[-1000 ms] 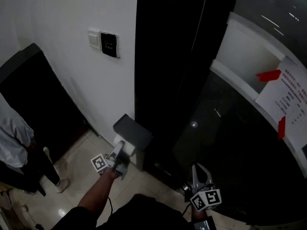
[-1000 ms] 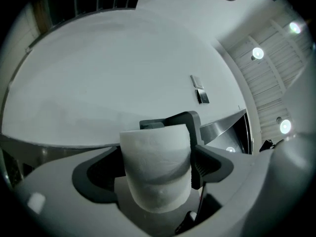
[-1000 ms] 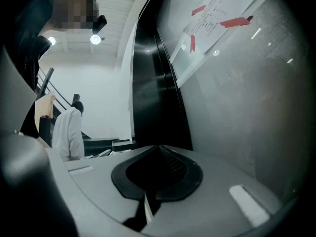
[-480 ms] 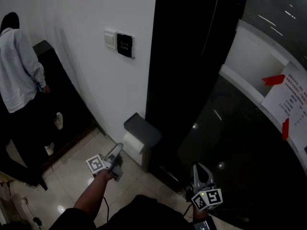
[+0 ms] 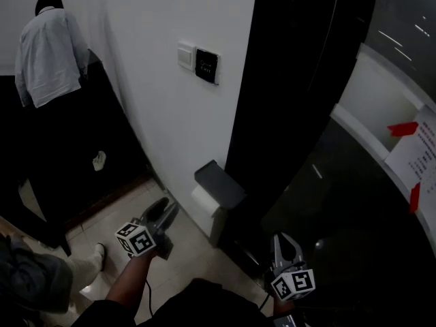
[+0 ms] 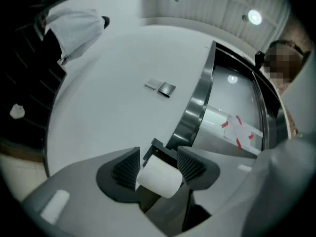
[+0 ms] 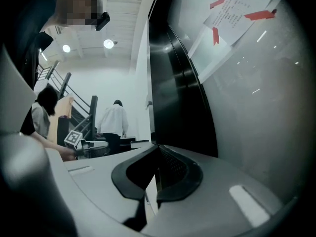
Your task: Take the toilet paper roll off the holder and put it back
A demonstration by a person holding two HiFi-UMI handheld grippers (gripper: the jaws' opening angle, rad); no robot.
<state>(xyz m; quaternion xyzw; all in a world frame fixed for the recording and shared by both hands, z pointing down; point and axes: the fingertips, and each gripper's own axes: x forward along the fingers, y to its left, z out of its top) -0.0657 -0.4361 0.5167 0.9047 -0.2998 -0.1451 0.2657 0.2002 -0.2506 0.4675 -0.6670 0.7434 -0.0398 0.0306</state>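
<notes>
- Backed off the holder (image 5: 219, 184) and rolled since the earlier frame, the left hand-held gripper (image 5: 172, 206) has just been half-closing its jaws, gripping nothing.
- On the holder sits the toilet paper roll (image 5: 203, 201), just beyond those tips.
- Closed and empty, the right hand-held gripper (image 5: 284, 240) hangs right of the holder.
- Seemingly replaced; task likely done.

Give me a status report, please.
Left gripper aimed at roll, jaws just closing, nothing gripped. Right gripper shut. Roll on holder. Nothing in the way.
</notes>
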